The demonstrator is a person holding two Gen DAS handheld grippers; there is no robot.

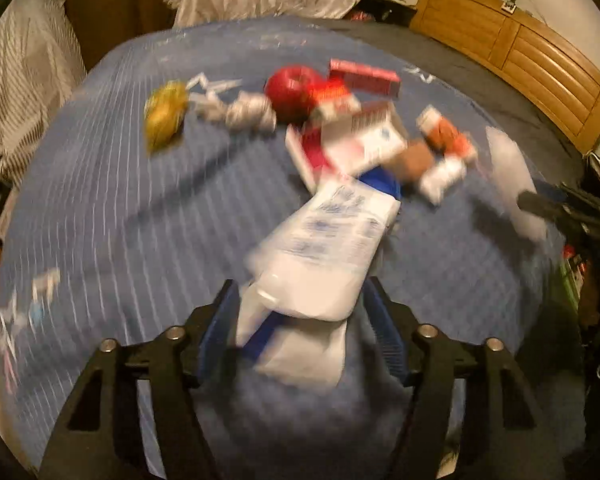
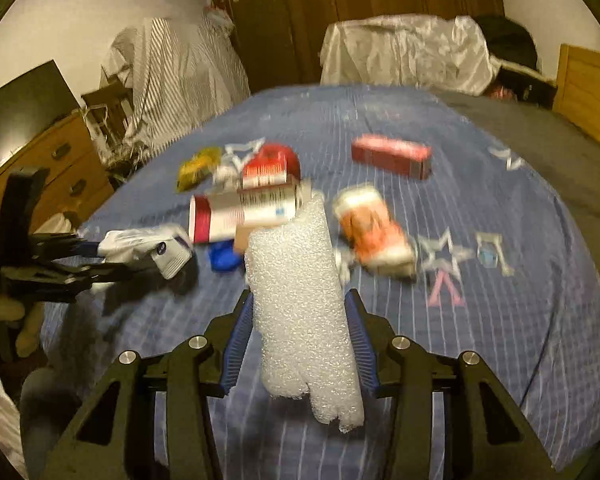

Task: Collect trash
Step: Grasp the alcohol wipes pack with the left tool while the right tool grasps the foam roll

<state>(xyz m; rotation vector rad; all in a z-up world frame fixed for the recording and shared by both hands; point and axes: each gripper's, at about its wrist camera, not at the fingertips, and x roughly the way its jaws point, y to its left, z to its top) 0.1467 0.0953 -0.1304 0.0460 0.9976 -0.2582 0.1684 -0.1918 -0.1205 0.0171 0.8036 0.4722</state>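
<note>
Trash lies in a heap on the blue bedspread: a red-and-white box, a red carton, an orange-and-white packet, a red round thing, a yellow wrapper and crumpled silver paper. My left gripper is shut on a white packet with blue print, held just above the bed; it also shows at the left of the right wrist view as the left gripper. My right gripper is shut on a strip of white foam wrap, seen too as the right gripper.
A wooden headboard runs along the bed's far right side, with a grey blanket beside it. Furniture under white sheets stands past the bed's end. A wooden dresser with a dark screen is at the left.
</note>
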